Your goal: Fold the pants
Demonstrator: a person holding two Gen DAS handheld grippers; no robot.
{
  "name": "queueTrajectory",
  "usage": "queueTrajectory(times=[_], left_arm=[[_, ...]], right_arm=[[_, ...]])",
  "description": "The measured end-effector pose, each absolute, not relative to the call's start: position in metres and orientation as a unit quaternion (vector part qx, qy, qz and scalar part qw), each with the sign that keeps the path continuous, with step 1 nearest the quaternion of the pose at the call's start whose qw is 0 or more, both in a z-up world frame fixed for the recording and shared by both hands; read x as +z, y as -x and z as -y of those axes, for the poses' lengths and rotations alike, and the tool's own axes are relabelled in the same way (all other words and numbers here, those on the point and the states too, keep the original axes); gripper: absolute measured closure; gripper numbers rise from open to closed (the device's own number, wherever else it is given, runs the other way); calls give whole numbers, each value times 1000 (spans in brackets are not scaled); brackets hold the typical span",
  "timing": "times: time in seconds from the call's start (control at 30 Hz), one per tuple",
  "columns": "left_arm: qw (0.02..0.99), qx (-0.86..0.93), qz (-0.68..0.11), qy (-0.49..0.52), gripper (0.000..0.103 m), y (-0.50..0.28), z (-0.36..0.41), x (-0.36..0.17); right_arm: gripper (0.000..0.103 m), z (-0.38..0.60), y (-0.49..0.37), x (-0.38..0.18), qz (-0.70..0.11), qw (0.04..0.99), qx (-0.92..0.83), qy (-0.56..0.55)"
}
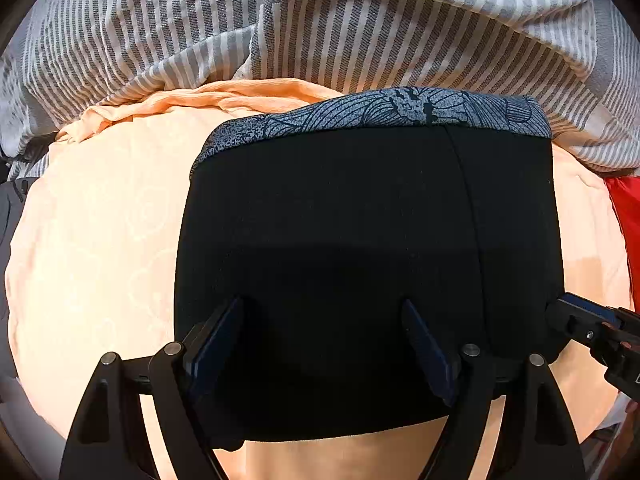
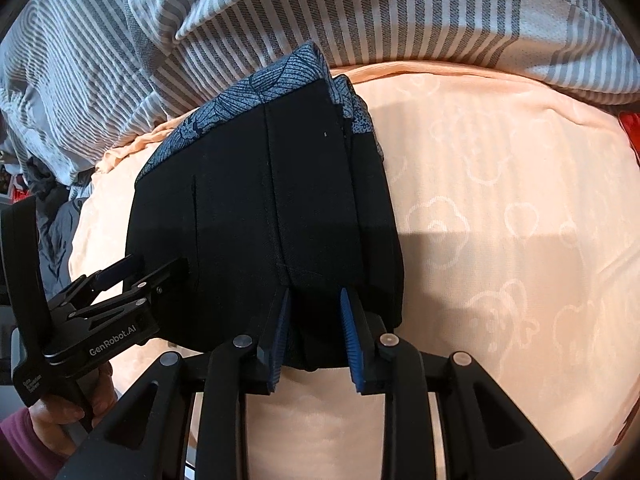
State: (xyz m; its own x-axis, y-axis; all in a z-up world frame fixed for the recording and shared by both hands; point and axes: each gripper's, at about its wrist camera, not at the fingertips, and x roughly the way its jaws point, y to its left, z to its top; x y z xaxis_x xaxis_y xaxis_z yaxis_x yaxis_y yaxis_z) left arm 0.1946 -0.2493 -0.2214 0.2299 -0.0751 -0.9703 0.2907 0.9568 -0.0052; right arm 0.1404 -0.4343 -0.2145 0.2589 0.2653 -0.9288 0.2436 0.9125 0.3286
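**Folded black pants on the peach sheet, a gripper at each near corner**

From the left wrist camera we see the pants [image 1: 360, 240] lying as a compact black folded block on the peach bed sheet [image 1: 100, 240]. The patterned blue-grey band [image 1: 400, 112] runs along the far edge, next to the striped grey-and-white duvet [image 1: 320, 20]; the near edge lies just under the camera. A seam runs from far to near down the right part of the block, so its long axis points away from us. The left gripper [image 1: 324, 308] has its jaws spread wide over the near part of the fabric, with cloth lying between the fingers; we cannot tell whether the tips touch it, and the pads do not pinch it. At the right edge the right gripper [image 1: 576, 312] enters, cut off by the frame. A red item [image 1: 628, 220] shows only partly at the right.

From the right wrist camera the pants [image 2: 260, 220] sit left of centre, band [image 2: 256, 84] away from us and tilted to the right. The right gripper [image 2: 316, 300] has its jaws narrowly apart, straddling the near right edge of the stack; the black fabric makes it hard to judge whether the blue pads press on it. The left gripper [image 2: 156, 264] reaches in from the left, marked "GenRobot.AI"; smaller writing on its handle is too small to read. A hand [image 2: 60, 408] in a maroon sleeve [image 2: 20, 444] holds that handle. Faint cloud and animal outlines pattern the sheet [image 2: 500, 220].
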Motion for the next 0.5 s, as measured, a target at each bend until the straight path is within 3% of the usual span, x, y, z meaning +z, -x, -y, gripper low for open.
queueTrajectory(times=[0.27, 0.5], left_arm=[[777, -113, -614, -82, 21, -195, 240, -210], [785, -80, -612, -56, 21, -216, 203, -200]], right_arm=[[72, 434, -138, -206, -617, 759, 10, -205], [59, 447, -135, -200, -616, 756, 5, -220]])
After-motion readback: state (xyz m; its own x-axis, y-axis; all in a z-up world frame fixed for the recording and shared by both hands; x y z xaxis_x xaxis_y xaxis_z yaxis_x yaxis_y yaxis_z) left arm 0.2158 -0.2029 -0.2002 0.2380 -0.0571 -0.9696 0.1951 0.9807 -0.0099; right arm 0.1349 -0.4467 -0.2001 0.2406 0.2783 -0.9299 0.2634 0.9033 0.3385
